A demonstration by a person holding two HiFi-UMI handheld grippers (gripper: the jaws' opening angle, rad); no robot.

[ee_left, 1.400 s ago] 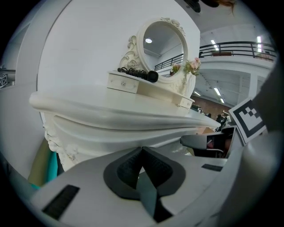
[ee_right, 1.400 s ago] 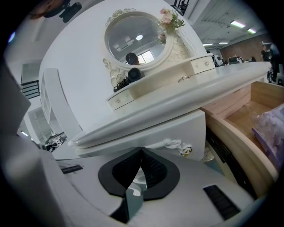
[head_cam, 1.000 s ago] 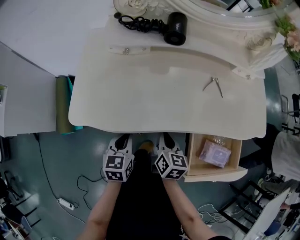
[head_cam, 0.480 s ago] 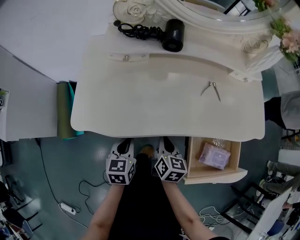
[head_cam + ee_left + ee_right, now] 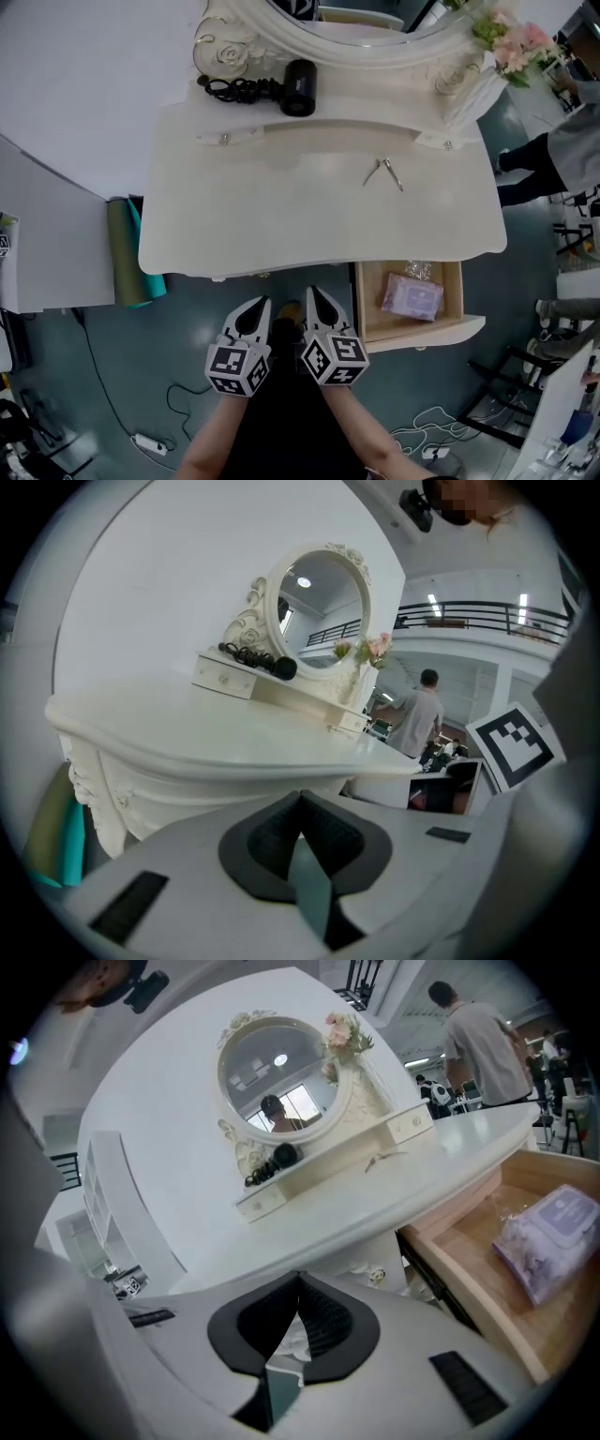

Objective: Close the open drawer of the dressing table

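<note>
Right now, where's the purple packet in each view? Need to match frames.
Head view: the purple packet lies in the open drawer, below the tabletop's right end.
Left gripper view: not in it.
Right gripper view: at the far right edge, in the same drawer.
Shared landmark: the black hair dryer at the foot of the mirror shows in all three.

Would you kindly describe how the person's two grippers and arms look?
The left gripper and right gripper are light grey with black ribbed pads, each carrying a white cube with black square markers. The forearms show no sleeves; the clothing is black.
</note>
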